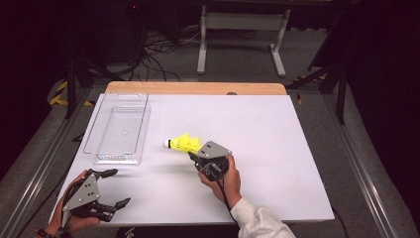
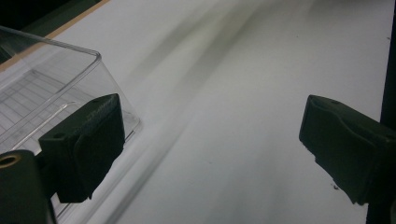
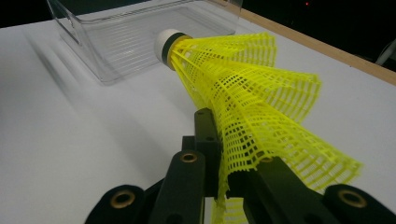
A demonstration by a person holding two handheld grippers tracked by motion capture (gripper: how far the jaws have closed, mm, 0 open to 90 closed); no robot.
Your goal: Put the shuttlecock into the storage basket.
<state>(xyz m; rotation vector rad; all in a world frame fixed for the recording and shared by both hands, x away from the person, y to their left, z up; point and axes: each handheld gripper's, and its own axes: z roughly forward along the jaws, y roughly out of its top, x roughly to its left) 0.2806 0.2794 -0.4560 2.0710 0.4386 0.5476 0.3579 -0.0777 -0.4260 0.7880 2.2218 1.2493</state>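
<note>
Now, yellow shuttlecock point(image 3: 243, 93) skirt pinched between right jaws, left jaws wide apart.

This looks like a lab or test room, dim and bare. A white counter point(image 1: 257, 129) with a wooden far edge stands on grey carpet, black cables point(image 1: 158, 49) lie tangled on the floor behind it, and a white metal stand point(image 1: 242, 29) rises beyond, ringed by dark frames.

1 yellow shuttlecock point(image 1: 184, 143), 1 clear plastic bin point(image 1: 119, 130), 2 grippers: left gripper point(image 1: 114, 187), right gripper point(image 1: 194, 157), 1 white table point(image 1: 277, 144).
</note>
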